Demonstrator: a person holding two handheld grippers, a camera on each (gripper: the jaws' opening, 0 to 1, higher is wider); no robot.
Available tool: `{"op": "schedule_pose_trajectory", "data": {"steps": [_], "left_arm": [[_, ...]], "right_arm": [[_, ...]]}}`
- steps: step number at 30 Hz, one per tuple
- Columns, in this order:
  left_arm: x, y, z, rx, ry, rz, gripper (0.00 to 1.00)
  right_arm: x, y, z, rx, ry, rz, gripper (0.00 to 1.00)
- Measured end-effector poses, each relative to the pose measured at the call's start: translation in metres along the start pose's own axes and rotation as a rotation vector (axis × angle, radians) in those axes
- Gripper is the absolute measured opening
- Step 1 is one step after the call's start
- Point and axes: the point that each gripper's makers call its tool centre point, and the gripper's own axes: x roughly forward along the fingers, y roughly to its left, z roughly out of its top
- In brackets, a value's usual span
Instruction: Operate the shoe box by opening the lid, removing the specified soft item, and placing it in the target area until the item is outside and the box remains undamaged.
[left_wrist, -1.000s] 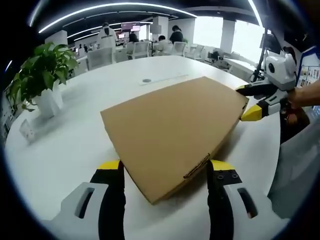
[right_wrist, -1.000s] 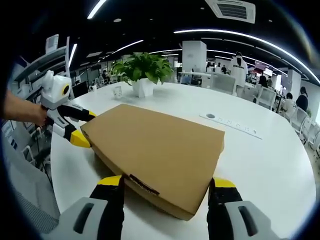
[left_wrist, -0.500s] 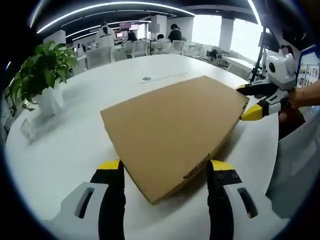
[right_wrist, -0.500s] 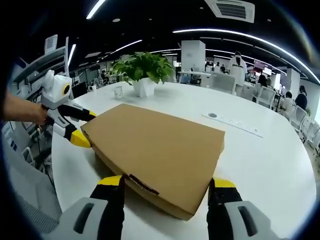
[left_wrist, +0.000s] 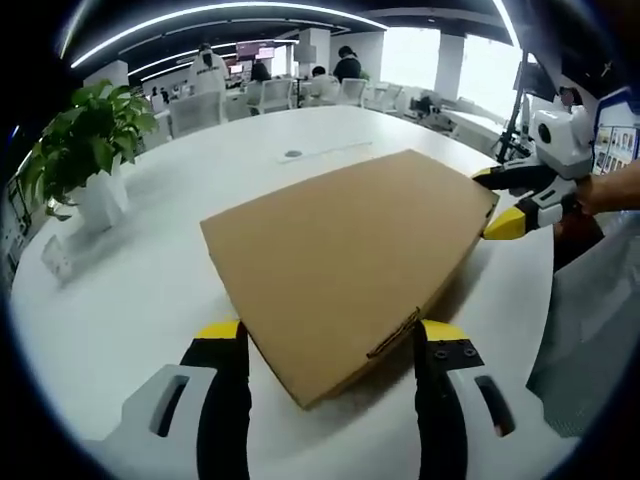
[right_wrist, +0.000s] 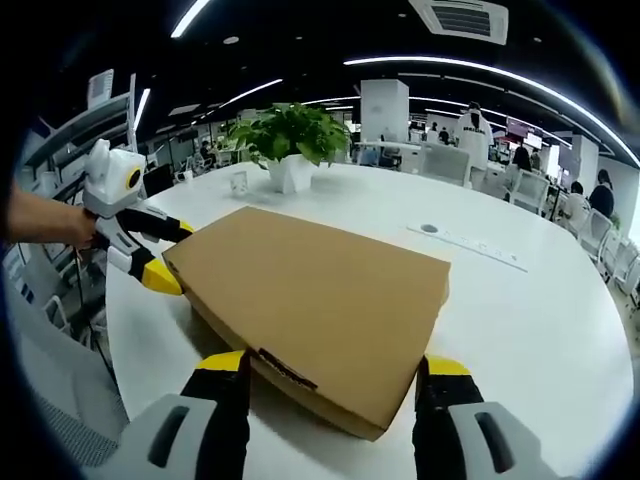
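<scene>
A flat brown cardboard shoe box (left_wrist: 345, 250) lies shut on the white table (left_wrist: 130, 300). One end of the box sits between the yellow-tipped jaws of my left gripper (left_wrist: 332, 332), which stands open, low over the table. In the right gripper view the same box (right_wrist: 310, 290) has its other end between the jaws of my open right gripper (right_wrist: 333, 365). Each gripper appears in the other's view: the right gripper (left_wrist: 492, 200) at the box's far right corner, the left gripper (right_wrist: 172, 255) at its far left corner, each held by a hand. The lid is down, so what is inside is hidden.
A potted plant (left_wrist: 85, 150) in a white pot stands on the table's left side, with a small card stand (left_wrist: 55, 258) beside it. A cable slot strip (left_wrist: 330, 153) lies beyond the box. Chairs and people are in the background. The table edge (left_wrist: 545, 300) runs close on the right.
</scene>
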Motion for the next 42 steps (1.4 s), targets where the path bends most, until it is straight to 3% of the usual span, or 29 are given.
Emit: {"op": "schedule_pose_trajectory", "data": {"steps": [42], "left_arm": [[-0.033, 0.005, -0.028, 0.018, 0.023, -0.019, 0.65]], "right_arm": [[-0.010, 0.045, -0.010, 0.011, 0.012, -0.010, 0.64]]}}
